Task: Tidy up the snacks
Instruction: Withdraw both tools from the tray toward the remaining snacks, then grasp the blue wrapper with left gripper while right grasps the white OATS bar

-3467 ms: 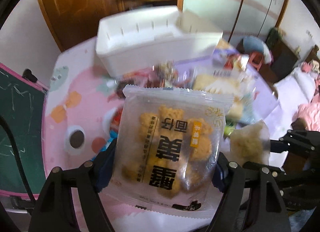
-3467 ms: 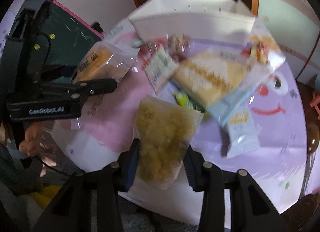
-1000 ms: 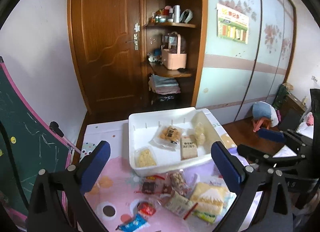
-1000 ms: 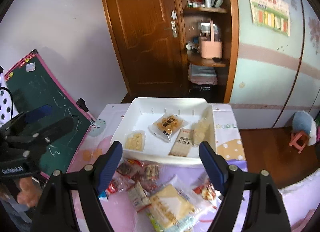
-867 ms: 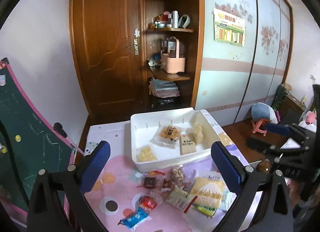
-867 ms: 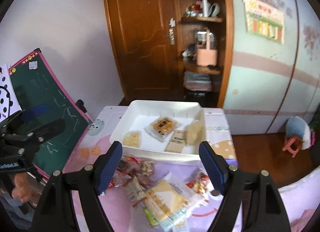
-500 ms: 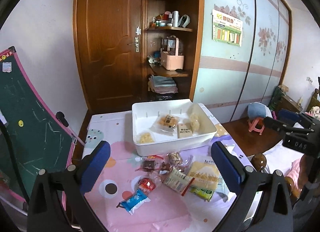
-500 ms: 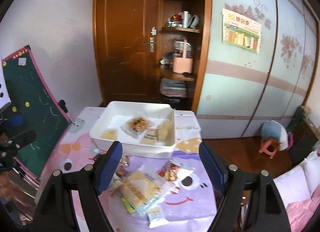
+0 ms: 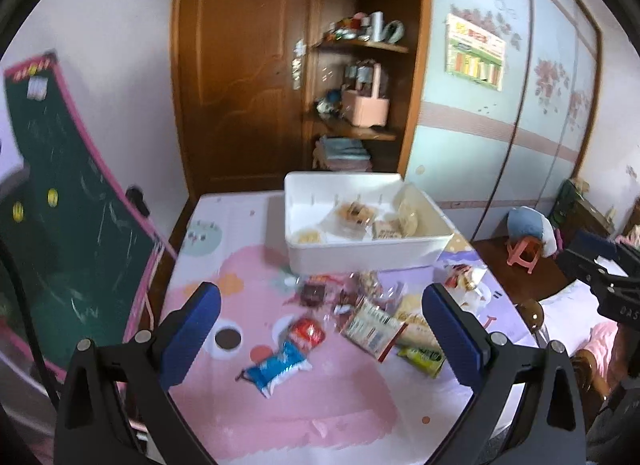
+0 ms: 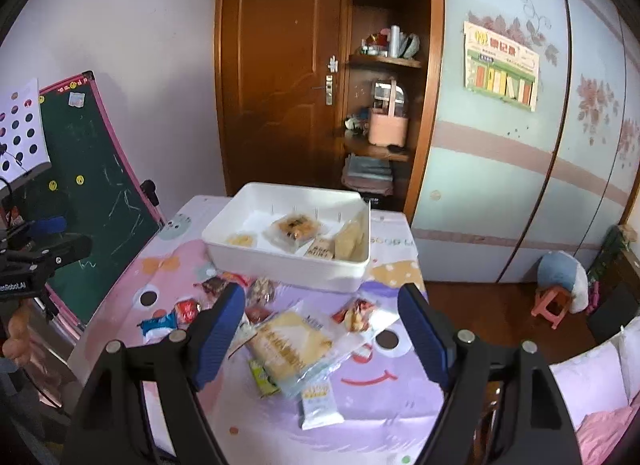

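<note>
A white bin (image 9: 360, 255) (image 10: 288, 261) stands at the far side of the table with several snack packets inside, among them a clear pack of golden cakes (image 10: 294, 229). Loose snacks lie in front of it: a blue packet (image 9: 276, 369), a red one (image 9: 306, 333), a striped pack (image 9: 372, 331) and a large yellow-and-clear bag (image 10: 290, 345). My left gripper (image 9: 320, 329) is open and empty, high above the pile. My right gripper (image 10: 322, 331) is also open and empty, hovering over the yellow bag. Each gripper shows at the edge of the other's view.
The table wears a pink and lilac cartoon cloth (image 9: 304, 405). A green chalkboard (image 10: 92, 193) leans at its left edge. Behind are a wooden door (image 10: 280, 77), a shelf unit with a pink basket (image 10: 388, 125), and a small stool (image 10: 550, 305) on the floor at right.
Both grippers have pulled back from the bin and sunk a little, so the bin looks smaller and more of the near table and loose snacks is in view. Both stay open and empty.
</note>
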